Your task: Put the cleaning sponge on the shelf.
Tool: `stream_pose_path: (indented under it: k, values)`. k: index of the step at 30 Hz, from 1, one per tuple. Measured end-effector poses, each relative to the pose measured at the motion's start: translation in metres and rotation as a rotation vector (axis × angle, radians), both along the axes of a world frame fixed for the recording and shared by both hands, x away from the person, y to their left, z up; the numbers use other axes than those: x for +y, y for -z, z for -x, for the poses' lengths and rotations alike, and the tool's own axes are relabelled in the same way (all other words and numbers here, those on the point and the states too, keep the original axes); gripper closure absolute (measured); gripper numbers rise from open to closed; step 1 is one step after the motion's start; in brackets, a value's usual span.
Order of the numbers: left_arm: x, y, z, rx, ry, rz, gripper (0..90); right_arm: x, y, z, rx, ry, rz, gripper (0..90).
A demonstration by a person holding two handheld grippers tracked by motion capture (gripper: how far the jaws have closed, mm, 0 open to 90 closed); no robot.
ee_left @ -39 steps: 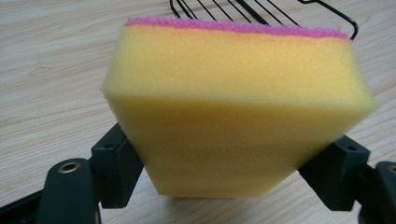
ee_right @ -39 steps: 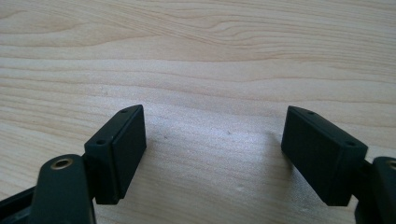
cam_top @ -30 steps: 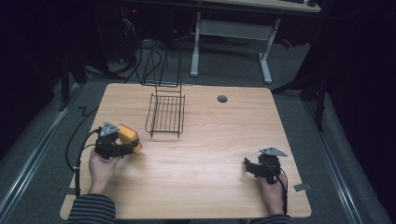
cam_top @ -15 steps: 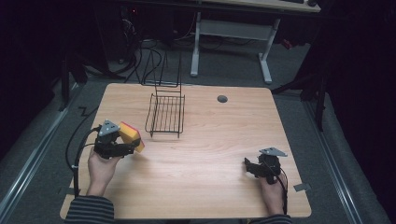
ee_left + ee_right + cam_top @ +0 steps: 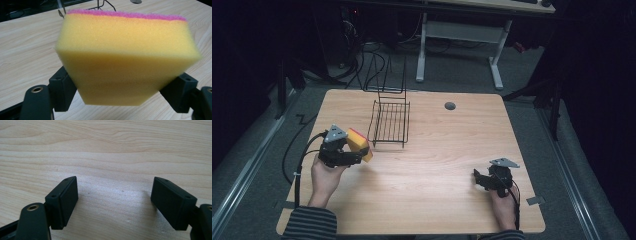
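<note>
A yellow sponge (image 5: 125,55) with a pink scouring layer on its far side is clamped between the jaws of my left gripper (image 5: 120,87). From above, the sponge (image 5: 358,142) hangs a little over the table's left side, just left of a black wire rack (image 5: 390,124), and my left gripper (image 5: 354,156) is shut on it. My right gripper (image 5: 479,179) rests low near the table's front right. In its own view my right gripper (image 5: 113,201) stands open, with bare wood between the jaws.
The wooden table (image 5: 437,150) has a grey cable grommet (image 5: 450,106) near its far edge. The rack's tall wire back (image 5: 387,75) rises at the far edge. Cables trail off the table's left side.
My left gripper has lifted the sponge and carried it slightly up and toward the wire rack. The right gripper has stayed put.
</note>
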State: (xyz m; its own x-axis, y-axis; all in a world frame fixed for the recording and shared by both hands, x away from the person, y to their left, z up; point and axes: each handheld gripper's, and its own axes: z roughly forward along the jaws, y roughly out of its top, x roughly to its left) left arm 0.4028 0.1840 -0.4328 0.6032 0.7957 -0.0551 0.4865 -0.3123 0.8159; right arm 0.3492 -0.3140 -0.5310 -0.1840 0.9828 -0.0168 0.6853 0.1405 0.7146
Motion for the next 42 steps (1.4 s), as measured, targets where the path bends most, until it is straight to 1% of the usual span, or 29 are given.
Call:
stream_pose_path:
  k: [3,4,5,8,10,13,14,16,18,19,20,22,26,29,31,36,38,40,41,42]
  values:
    - [-0.002,-0.002,-0.001,-0.003,0.007,0.003,24.0,0.000,0.000,0.000,-0.001,-0.001,0.002,22.1]
    - [-0.005,-0.004,-0.003,0.000,0.013,0.011,24.0,0.000,0.000,0.000,-0.002,-0.003,0.003,22.1]
    - [-0.007,-0.006,-0.003,-0.002,0.015,0.005,24.0,-0.001,0.000,-0.001,-0.008,-0.012,0.012,22.1]
    - [-0.012,-0.009,-0.005,-0.009,0.022,-0.005,24.0,-0.001,0.000,-0.001,-0.007,-0.010,0.009,22.1]
    - [-0.015,-0.011,-0.007,-0.013,0.024,-0.004,23.9,-0.001,0.000,-0.001,-0.007,-0.011,0.010,22.1]
    - [-0.020,-0.012,-0.010,-0.009,0.032,-0.008,23.9,-0.001,0.000,-0.001,-0.008,-0.011,0.012,22.1]
    - [-0.020,-0.012,-0.010,-0.009,0.032,-0.008,23.9,0.000,0.000,0.000,-0.003,-0.003,0.002,22.1]
    - [-0.025,-0.013,-0.013,-0.009,0.039,-0.017,23.9,-0.001,0.000,0.000,-0.007,-0.010,0.009,22.1]
    - [-0.028,-0.014,-0.016,-0.009,0.044,-0.021,23.9,0.000,0.000,0.000,-0.003,-0.003,0.003,22.1]
    - [-0.029,-0.014,-0.017,-0.015,0.046,-0.022,23.8,0.000,0.000,0.000,-0.003,-0.003,0.002,22.1]
    - [-0.031,-0.014,-0.018,-0.013,0.047,-0.016,23.9,0.000,0.000,0.000,-0.003,-0.003,0.002,22.1]
    - [-0.032,-0.015,-0.019,-0.012,0.049,-0.019,23.8,0.000,0.000,0.000,-0.003,-0.003,0.002,22.1]
    - [-0.037,-0.017,-0.026,-0.023,0.043,-0.008,23.8,0.000,0.000,0.000,-0.003,-0.003,0.002,22.1]
    - [-0.042,-0.017,-0.030,-0.022,0.043,-0.011,23.8,0.000,0.000,0.000,-0.003,-0.004,0.002,22.1]
    - [-0.044,-0.017,-0.034,-0.013,0.045,-0.001,23.8,0.000,0.000,0.000,-0.003,-0.004,0.002,22.1]
    - [-0.052,-0.019,-0.043,-0.009,0.039,-0.027,23.9,0.000,0.000,0.000,-0.003,-0.004,0.002,22.0]
    - [-0.055,-0.020,-0.046,-0.017,0.035,-0.025,23.9,0.000,0.000,0.000,-0.001,-0.004,0.003,22.0]
    - [-0.057,-0.020,-0.048,-0.013,0.032,-0.027,23.8,0.000,0.000,0.000,-0.001,-0.004,0.003,22.0]
    - [-0.060,-0.020,-0.052,-0.020,0.026,-0.042,23.8,0.000,0.000,0.000,-0.001,-0.005,0.003,22.0]
    - [-0.060,-0.020,-0.052,-0.020,0.026,-0.042,23.8,0.000,0.000,0.000,-0.001,-0.005,0.003,22.0]
